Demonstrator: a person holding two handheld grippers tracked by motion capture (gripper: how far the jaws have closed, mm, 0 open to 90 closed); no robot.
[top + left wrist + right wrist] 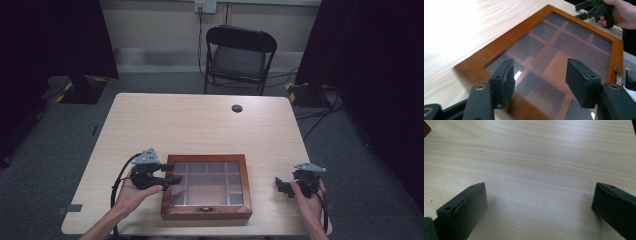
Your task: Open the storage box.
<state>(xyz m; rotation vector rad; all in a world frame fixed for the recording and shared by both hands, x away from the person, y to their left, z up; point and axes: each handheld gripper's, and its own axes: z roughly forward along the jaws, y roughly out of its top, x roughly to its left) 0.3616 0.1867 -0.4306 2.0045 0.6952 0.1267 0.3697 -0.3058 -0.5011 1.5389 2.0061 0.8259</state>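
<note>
A wooden box (206,213) with a glass lid lies near the table's front edge; dividers show through the glass and a brass latch (204,209) faces the person. My left gripper (171,175) hovers over the box's left rim, pointing right. In the left gripper view its jaws stand apart above the lid's corner (506,42), pads pressing on nothing, and the latch (617,75) is at the right. My right gripper (278,186) rests right of the box with its jaws wide over bare table (539,157). The right gripper (586,10) also appears beyond the box.
The light wooden table (200,125) has a round cable hole (237,108) at its far side. A black folding chair (240,55) stands behind the table. Cables trail from both grippers toward the front edge.
</note>
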